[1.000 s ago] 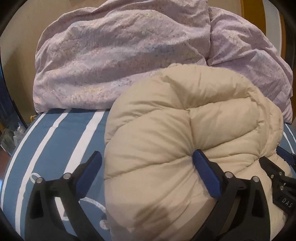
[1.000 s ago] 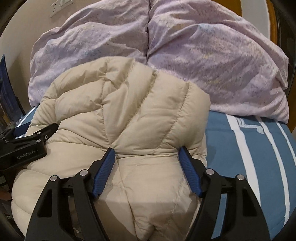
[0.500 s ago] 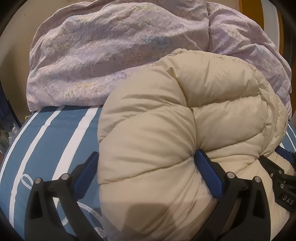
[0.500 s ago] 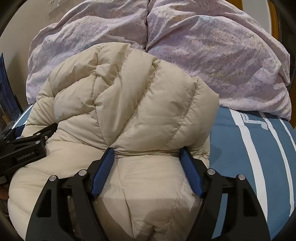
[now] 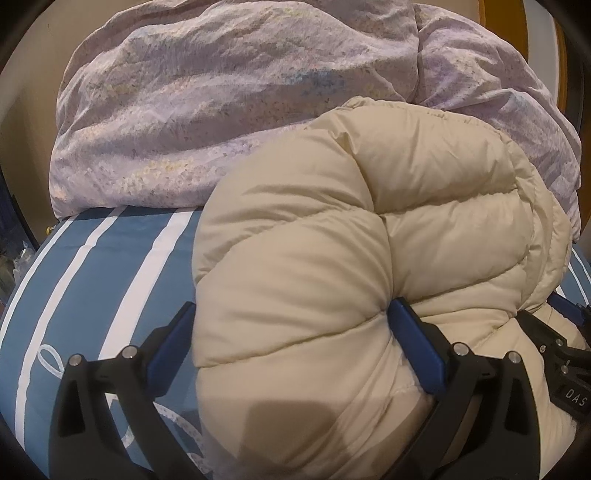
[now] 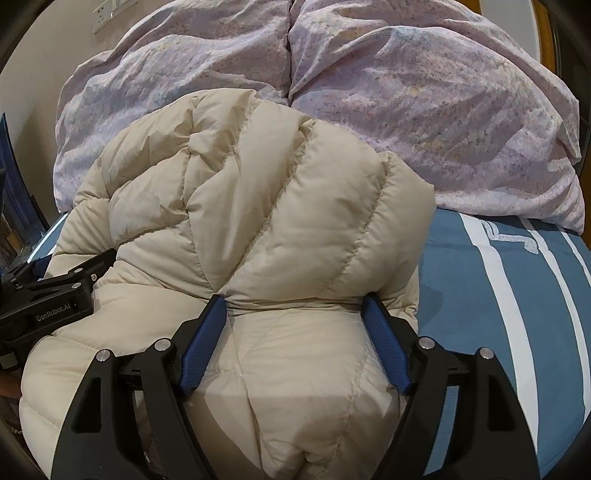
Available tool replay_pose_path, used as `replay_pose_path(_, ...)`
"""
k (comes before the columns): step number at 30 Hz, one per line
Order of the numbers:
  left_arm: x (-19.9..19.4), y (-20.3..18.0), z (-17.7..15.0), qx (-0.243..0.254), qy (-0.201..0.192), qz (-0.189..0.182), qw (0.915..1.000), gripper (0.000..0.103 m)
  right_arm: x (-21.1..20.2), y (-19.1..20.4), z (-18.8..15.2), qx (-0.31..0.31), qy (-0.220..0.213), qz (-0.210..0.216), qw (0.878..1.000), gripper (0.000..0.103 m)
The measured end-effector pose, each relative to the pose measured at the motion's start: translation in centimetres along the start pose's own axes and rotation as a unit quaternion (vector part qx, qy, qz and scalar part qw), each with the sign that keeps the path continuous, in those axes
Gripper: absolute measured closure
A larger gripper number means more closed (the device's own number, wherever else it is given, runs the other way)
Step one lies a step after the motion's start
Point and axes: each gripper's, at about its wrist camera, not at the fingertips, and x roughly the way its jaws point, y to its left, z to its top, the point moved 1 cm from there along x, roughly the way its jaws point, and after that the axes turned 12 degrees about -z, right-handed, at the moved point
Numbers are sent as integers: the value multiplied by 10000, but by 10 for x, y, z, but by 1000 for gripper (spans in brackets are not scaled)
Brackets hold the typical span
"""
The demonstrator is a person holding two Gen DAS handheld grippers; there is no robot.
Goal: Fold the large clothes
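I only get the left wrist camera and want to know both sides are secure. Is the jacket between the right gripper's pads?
Observer: Yes. The right gripper has a fold of the jacket between its blue pads, and its jaws are opening.
Operator: What lies right of the jacket there?
Observer: Bare blue striped sheet; the jacket ends just past the right pad.
Operator: Anything behind that I can't see?
Observer: A white wall socket, upper left above the lilac bedding.
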Motion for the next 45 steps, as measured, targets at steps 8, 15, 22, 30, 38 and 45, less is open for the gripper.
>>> replay_pose_path(8, 3, 1, 1, -31, 46, -16, 10000, 2, 1, 1, -1, 27, 59, -21, 10000, 24)
replay_pose_path(15, 3, 9, 1, -214, 10, -196, 9996, 2, 4, -3, -1, 227, 205, -27, 9995, 10)
replay_pose_path(22, -54, 23, -24, -602, -14, -476, 9971, 2, -36, -23, -16, 664, 489, 170, 9965, 6)
replay_pose_path(30, -155, 15, -79, -378, -164, -548, 9976, 2, -121, -13, -64, 519, 306, 284, 9978, 1)
replay_pose_path(38, -208, 1, -124, -546, -89, -859, 9948, 2, -179, -5, -99, 525, 127, 281, 9981, 1)
replay_pose_path(45, -237, -17, -145, -449, -153, -1009, 9938, 2, -209, -5, -123, 479, 128, 297, 9983, 1)
